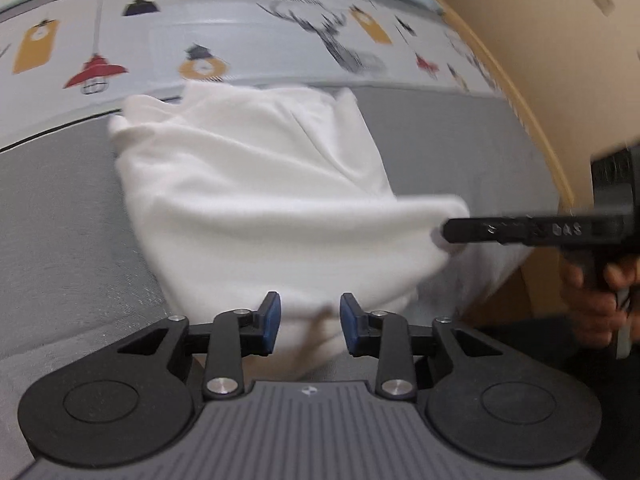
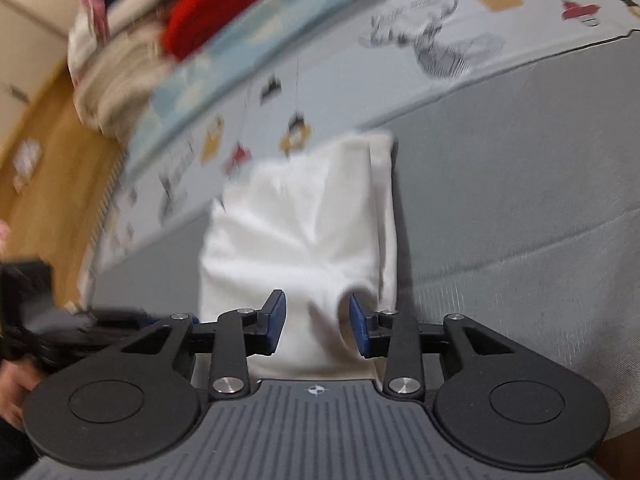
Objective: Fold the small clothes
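Note:
A white garment (image 1: 260, 200) lies partly folded on the grey bedspread (image 1: 60, 220), bunched at its far end. My left gripper (image 1: 310, 322) hovers at the garment's near edge. Its blue pads stand apart and cloth shows in the gap, with neither pad pressing on it. My right gripper (image 1: 446, 236) comes in side-on from the right, its tip at the cloth's right corner. In the right wrist view the same white garment (image 2: 296, 232) runs away from my right gripper (image 2: 318, 326), which is open over its near end with a fold rising by the right pad.
A light sheet printed with lamps, tags and a deer (image 1: 344, 40) crosses the far side. A pile of red and beige clothes (image 2: 160, 20) sits at the back left. The wooden bed edge (image 2: 52, 160) and a beige wall (image 1: 560, 60) bound the bed. A hand (image 1: 596, 292) holds the right gripper's handle.

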